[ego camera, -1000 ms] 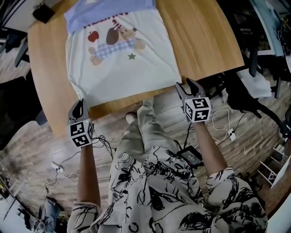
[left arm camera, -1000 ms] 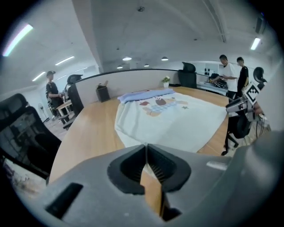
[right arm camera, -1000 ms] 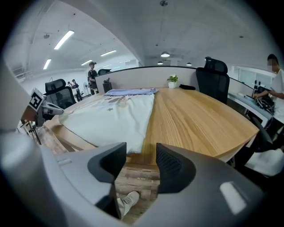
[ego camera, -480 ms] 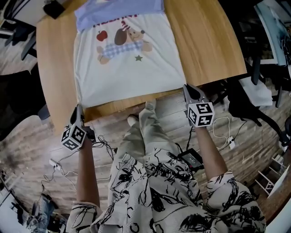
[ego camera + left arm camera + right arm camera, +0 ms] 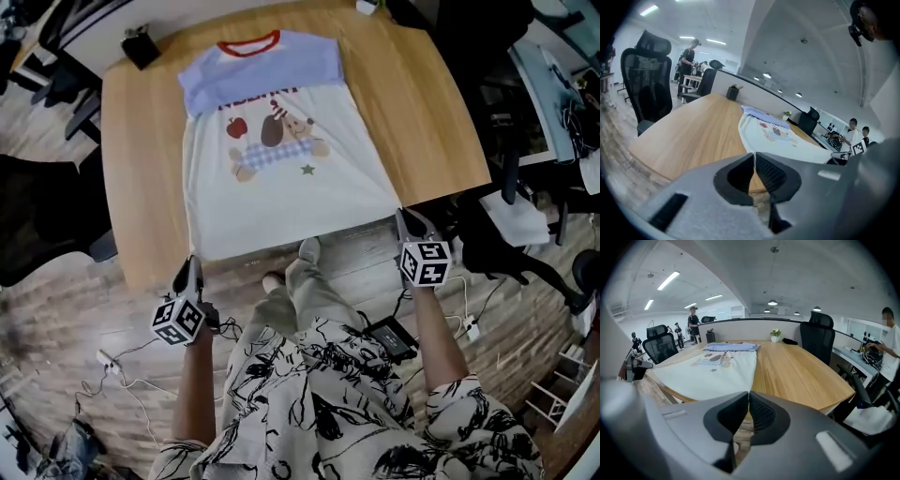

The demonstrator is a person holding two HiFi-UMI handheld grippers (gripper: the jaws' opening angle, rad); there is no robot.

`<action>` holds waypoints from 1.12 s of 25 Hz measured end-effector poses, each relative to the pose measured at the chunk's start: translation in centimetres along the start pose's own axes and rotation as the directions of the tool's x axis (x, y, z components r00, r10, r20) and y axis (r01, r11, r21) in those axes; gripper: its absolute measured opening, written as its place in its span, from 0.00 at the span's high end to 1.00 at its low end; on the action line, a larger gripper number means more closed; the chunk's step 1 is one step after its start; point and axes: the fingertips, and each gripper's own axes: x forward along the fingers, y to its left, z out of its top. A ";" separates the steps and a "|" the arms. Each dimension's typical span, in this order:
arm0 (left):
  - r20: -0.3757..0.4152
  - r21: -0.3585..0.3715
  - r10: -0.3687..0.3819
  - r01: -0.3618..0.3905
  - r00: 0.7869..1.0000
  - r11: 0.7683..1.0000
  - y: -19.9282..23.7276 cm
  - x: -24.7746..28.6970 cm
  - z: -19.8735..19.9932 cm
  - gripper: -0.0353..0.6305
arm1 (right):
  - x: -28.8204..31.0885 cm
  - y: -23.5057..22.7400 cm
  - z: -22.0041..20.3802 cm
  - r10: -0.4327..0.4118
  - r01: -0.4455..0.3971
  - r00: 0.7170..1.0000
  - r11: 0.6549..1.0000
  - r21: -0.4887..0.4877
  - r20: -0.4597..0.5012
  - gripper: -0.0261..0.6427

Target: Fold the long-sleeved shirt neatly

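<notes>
Head view: shows white long-sleeved shirt (image 5: 281, 202) with blue shoulders and dog print, flat on light wooden table (image 5: 422, 103), hem at near edge.
Left gripper view: shows left gripper (image 5: 753, 157) clamped on left hem corner.
Right gripper view: shows right gripper (image 5: 748, 394) pinching right corner.
Judged start of hem fold; next, carry both corners level toward red collar (image 5: 248, 44).

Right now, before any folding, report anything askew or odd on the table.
Nothing spilled or damaged. The shirt lies flat, print up, square to the table, hem close to the near edge. One oddity: no long sleeves show at its sides; whether they are tucked under cannot be told.
</notes>
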 end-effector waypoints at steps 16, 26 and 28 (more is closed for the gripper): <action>0.319 0.094 -0.096 0.070 0.943 0.993 -4.4 1.4 22.8 0.91 | 0.5 -2.0 21.2 0.129 -0.156 0.946 0.985 0.070 0.296 0.93; 0.397 0.172 -0.092 0.024 0.913 0.985 -6.1 9.0 34.8 0.91 | 6.6 -4.9 34.5 0.165 -0.150 0.909 0.986 -0.071 0.382 0.93; 0.412 0.185 -0.082 0.005 0.907 0.983 -6.2 10.6 36.6 0.91 | 8.3 -5.4 36.5 0.178 -0.158 0.905 0.984 -0.083 0.387 0.93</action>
